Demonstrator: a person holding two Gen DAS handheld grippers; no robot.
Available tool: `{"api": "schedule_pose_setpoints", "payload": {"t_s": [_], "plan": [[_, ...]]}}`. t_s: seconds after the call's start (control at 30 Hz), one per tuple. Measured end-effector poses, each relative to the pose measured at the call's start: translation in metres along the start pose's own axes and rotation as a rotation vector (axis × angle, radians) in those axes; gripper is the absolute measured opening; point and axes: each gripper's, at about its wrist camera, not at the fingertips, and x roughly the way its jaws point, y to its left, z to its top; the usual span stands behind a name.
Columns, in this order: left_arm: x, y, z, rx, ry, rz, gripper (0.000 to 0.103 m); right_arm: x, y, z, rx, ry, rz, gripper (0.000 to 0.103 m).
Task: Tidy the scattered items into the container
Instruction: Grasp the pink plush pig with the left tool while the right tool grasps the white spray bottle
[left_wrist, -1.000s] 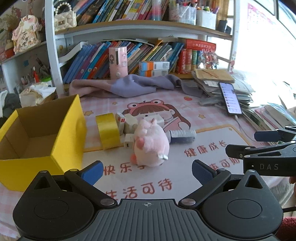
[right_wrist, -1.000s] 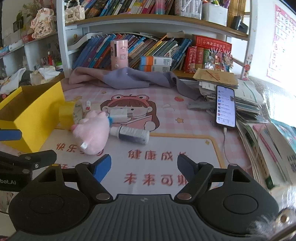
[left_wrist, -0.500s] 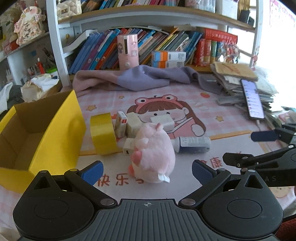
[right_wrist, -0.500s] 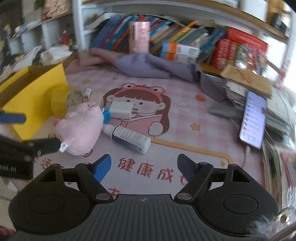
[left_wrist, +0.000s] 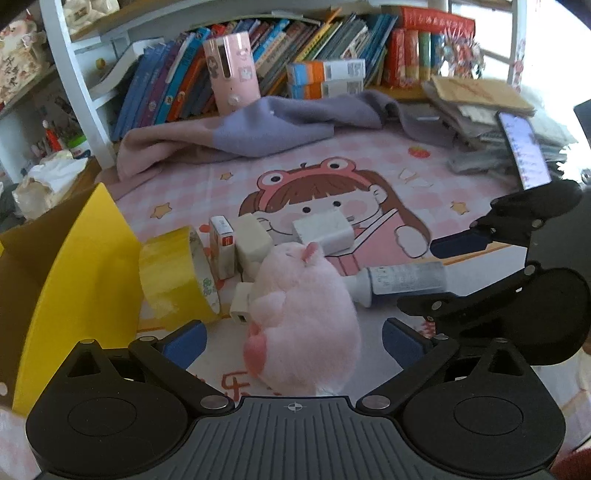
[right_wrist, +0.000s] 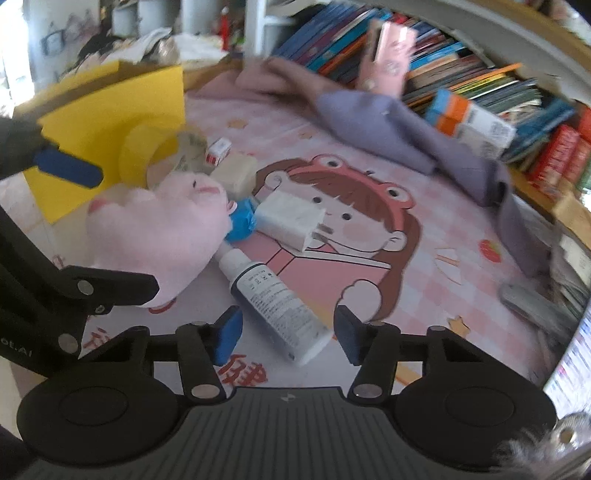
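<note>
A pink plush toy (left_wrist: 306, 317) lies on the cartoon mat, between the open fingers of my left gripper (left_wrist: 292, 339); the pads do not touch it. To its right lies a dark tube with a white cap (right_wrist: 284, 310). My right gripper (right_wrist: 288, 334) straddles the tube's lower end with its jaws closing, and a small gap shows at each pad. A yellow tape roll (left_wrist: 173, 273), a white charger (left_wrist: 325, 230) and small white boxes (left_wrist: 221, 243) sit behind the plush. The yellow box (left_wrist: 74, 277) stands open at the left.
A purple cloth (left_wrist: 258, 129) lies bunched at the back of the mat before a pink cup (left_wrist: 232, 70) and a shelf of books. A lit phone (left_wrist: 522, 147) rests on stacked papers (left_wrist: 480, 99) at the right.
Both grippers came forward and down toward the pile. The plush now lies between my left fingers. My right gripper rolled, and its jaws narrowed around the tube.
</note>
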Motion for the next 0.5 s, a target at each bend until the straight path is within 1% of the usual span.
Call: {"api": "schedule_pose_setpoints", "payload": {"t_s": [0.17,0.23,0.27,0.37,0.43,0.47,0.5], "plan": [[0.016,0.007,0.004,-0.024,0.037,0.009,0.098,0.023,-0.01,0.007,-0.023,0.034,0.108,0.052],[0.02,0.011,0.004,-0.049,0.046,-0.006,0.097,0.03,-0.012,0.009,-0.024,0.046,0.14,0.048],[0.021,0.013,0.004,-0.063,0.048,-0.016,0.096,0.032,-0.013,0.01,-0.024,0.048,0.151,0.047],[0.026,0.018,0.003,-0.112,0.063,-0.051,0.092,0.034,-0.012,0.011,-0.038,0.036,0.164,0.044],[0.029,0.02,0.003,-0.137,0.077,-0.073,0.085,0.034,-0.011,0.011,-0.044,0.033,0.167,0.039],[0.031,0.019,0.002,-0.141,0.086,-0.085,0.075,0.034,-0.01,0.012,-0.049,0.032,0.166,0.038],[0.032,0.018,0.001,-0.141,0.091,-0.085,0.073,0.033,-0.009,0.011,-0.054,0.031,0.163,0.036]]}}
